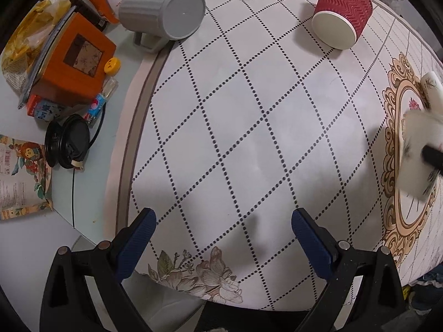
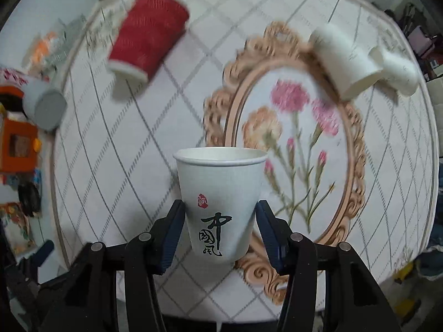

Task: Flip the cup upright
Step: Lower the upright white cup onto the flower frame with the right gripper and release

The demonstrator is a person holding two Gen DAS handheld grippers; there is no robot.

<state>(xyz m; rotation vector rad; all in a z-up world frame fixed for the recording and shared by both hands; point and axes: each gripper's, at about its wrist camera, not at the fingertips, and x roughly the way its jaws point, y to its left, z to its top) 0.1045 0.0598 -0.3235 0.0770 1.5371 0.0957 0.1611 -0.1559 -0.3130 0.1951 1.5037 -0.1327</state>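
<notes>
Paper cup [image 2: 220, 204] held mouth-up in right gripper [image 2: 220, 235], above floral tablecloth [image 2: 116, 149].

Left wrist view: left gripper [image 1: 223, 238] spread wide, holding nothing, over the dotted-diamond cloth. Red ripple cup [image 1: 342, 13] and grey ribbed mug [image 1: 163, 12] lying on their sides farther off. Held cup glimpsed blurred at right edge. Orange box [image 1: 74, 61] and black lid [image 1: 67, 139] off the cloth; packet print unreadable.
Right wrist view: blue pads [image 2: 173, 238] pressed on lower wall of white cup, rim level. Brush-style Chinese characters and a red seal on the side, not clearly readable. White mug [image 2: 351, 58] tipped over beyond. Probably light, thin-walled, easily crushed; best gripped gently low on the body.
</notes>
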